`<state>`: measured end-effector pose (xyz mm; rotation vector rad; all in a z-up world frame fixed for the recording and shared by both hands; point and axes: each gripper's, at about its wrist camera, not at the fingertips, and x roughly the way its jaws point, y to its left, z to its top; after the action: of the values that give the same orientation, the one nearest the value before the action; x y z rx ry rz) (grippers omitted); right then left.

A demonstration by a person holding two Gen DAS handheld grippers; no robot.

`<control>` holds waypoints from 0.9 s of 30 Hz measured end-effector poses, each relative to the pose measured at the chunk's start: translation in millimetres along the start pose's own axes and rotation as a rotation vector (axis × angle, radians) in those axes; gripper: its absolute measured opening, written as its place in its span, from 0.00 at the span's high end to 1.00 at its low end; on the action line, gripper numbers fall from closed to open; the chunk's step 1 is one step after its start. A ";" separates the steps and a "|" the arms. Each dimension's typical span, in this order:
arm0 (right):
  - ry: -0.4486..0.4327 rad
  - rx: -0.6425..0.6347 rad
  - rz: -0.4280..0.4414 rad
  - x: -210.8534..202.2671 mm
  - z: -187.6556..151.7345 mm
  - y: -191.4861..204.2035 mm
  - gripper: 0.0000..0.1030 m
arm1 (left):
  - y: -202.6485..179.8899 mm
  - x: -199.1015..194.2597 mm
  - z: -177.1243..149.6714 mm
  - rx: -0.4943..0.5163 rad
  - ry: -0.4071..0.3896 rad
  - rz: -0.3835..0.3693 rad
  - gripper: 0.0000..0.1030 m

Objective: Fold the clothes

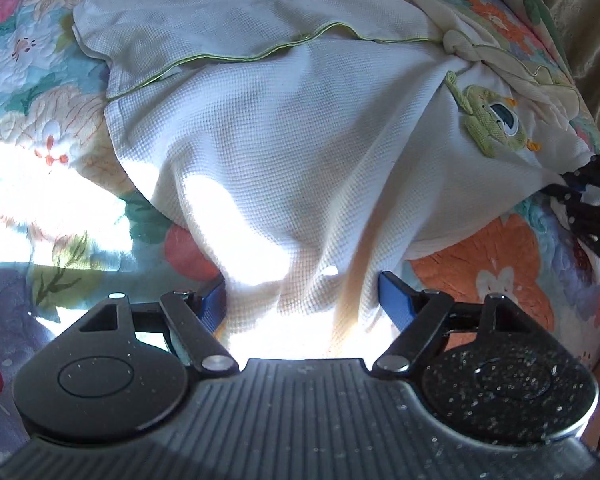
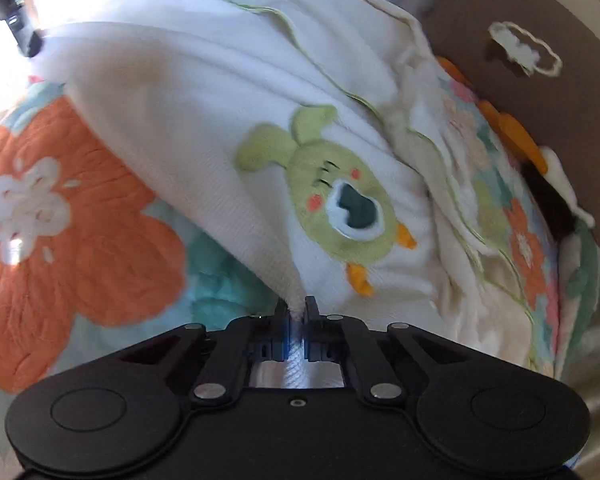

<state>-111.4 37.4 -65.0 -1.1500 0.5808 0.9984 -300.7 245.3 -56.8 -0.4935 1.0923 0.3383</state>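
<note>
Left wrist view: the left gripper (image 1: 302, 300) has its jaws spread wide, a bunched fold of the white waffle-knit garment (image 1: 260, 140) between them, not pinched. The garment lies on a floral quilt (image 1: 40, 112).

Right wrist view: the right gripper (image 2: 298, 312) has its jaws closed on the garment's edge (image 2: 292, 280), just below the green appliqué creature (image 2: 332, 200).

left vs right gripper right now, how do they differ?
The right gripper is shut on a pinched corner of the white garment; the left gripper stands wide open, with cloth bunched between its blue pads and no clear clamp. The right sits beside the green monster patch; the left is at the plain waffle edge. Both work the same garment over the floral quilt.
</note>
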 end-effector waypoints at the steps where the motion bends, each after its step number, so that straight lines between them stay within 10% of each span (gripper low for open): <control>1: 0.014 0.002 -0.023 -6.7 -3.6 -6.8 0.95 | -0.3 0.1 -0.6 0.002 0.016 0.011 0.24; 7: 0.135 -0.031 -0.067 -55.6 -32.1 -23.7 0.95 | 0.8 -4.1 -7.5 0.011 0.054 0.040 0.24; 17: 0.197 -0.106 -0.062 -13.7 -39.7 0.7 0.92 | 18.7 -16.9 -10.8 -0.086 0.017 -0.021 0.23; 20: 0.151 -0.115 -0.040 -26.5 -34.4 -0.5 0.61 | 24.6 -15.1 -14.1 -0.130 0.007 -0.044 0.20; 24: -0.014 -0.087 0.047 -66.3 -20.8 5.5 0.52 | 22.6 -4.5 -15.8 -0.145 -0.002 -0.053 0.07; 26: -0.090 -0.072 0.125 -81.4 -11.5 14.9 0.47 | 18.4 -0.8 -16.5 -0.123 -0.035 -0.035 0.19; 27: -0.122 -0.078 0.163 -85.7 -6.1 22.2 0.45 | 16.5 -0.9 -17.3 -0.103 -0.059 -0.022 0.57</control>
<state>-170.5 3.7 -7.9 -1.1151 0.5482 1.2314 -322.4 249.8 -65.9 -0.5832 1.0146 0.3885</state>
